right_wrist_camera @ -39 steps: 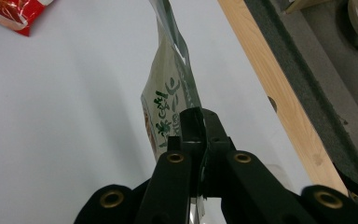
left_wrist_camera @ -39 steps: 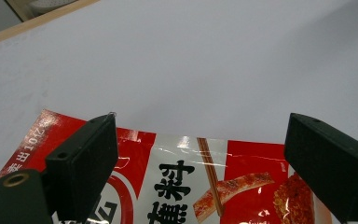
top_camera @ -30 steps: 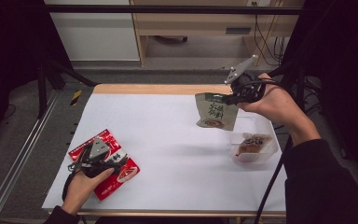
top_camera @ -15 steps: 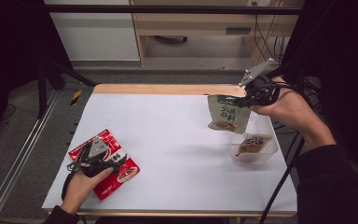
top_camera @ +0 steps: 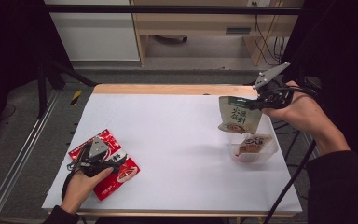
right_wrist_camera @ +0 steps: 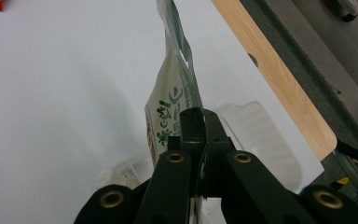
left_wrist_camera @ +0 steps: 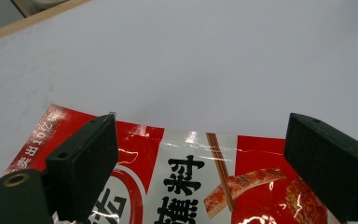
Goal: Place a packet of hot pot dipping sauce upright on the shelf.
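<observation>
The right gripper [top_camera: 260,103] has its fingers pinched tight on a pale green-lettered pouch [top_camera: 238,115], at three o'clock on the surface [top_camera: 177,140], hanging over a clear tub [top_camera: 254,148] holding another packet [top_camera: 253,144]. Its writing is unreadable. At eight o'clock, the left gripper [top_camera: 116,158] rests wide open over a red packet [top_camera: 121,175], partly hidden.

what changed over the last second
The right gripper, jaws shut on the top edge of the green-and-white pouch, carried it rightward across the high view, from left of the clear plastic tray to hanging above it. The tray, with one packet in it, stayed put. The left gripper kept still with open jaws over the red packets on the white table.
</observation>
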The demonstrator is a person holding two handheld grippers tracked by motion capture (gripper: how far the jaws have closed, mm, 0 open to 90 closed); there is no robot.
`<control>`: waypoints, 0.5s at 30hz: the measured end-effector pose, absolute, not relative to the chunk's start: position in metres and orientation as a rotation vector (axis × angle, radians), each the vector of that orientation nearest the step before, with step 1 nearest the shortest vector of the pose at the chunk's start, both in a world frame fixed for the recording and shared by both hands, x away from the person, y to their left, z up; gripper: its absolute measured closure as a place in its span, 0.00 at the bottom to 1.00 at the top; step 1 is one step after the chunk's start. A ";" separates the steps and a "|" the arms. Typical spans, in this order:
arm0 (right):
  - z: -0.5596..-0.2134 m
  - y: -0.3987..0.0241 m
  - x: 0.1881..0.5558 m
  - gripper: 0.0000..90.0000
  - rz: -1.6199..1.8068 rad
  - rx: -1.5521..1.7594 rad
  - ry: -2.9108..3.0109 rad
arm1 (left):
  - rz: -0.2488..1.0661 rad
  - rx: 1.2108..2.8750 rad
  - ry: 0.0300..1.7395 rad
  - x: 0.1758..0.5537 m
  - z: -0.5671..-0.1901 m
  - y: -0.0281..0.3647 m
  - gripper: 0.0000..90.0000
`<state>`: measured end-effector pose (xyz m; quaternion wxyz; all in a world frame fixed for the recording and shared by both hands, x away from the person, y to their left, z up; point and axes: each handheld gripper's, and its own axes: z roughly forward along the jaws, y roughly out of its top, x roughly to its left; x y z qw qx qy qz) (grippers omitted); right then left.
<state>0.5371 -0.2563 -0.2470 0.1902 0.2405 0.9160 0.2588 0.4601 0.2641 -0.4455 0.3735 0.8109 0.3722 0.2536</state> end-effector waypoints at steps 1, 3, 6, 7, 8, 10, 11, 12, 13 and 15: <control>-0.248 -0.259 0.536 1.00 0.724 0.686 2.573 | 0.649 2.080 0.952 0.460 -0.446 0.264 0.11; -0.250 -0.263 0.536 1.00 0.719 0.700 2.567 | 0.647 2.085 0.951 0.460 -0.446 0.264 0.11; -0.253 -0.271 0.533 1.00 0.716 0.711 2.567 | 0.647 2.086 0.953 0.460 -0.446 0.264 0.11; -0.253 -0.271 0.533 1.00 0.716 0.711 2.567 | 0.647 2.086 0.953 0.460 -0.446 0.264 0.11; -0.254 -0.275 0.532 1.00 0.721 0.716 2.564 | 0.648 2.084 0.956 0.461 -0.446 0.265 0.11; -0.254 -0.277 0.531 1.00 0.725 0.724 2.562 | 0.646 2.085 0.955 0.461 -0.446 0.265 0.11; -0.255 -0.279 0.530 1.00 0.726 0.731 2.559 | 0.646 2.086 0.955 0.461 -0.446 0.265 0.11; -0.255 -0.282 0.530 1.00 0.728 0.731 2.558 | 0.646 2.088 0.954 0.461 -0.446 0.264 0.11; -0.255 -0.282 0.530 1.00 0.728 0.731 2.558 | 0.646 2.088 0.954 0.461 -0.446 0.264 0.11; -0.255 -0.285 0.529 1.00 0.730 0.743 2.552 | 0.647 2.093 0.953 0.461 -0.446 0.264 0.11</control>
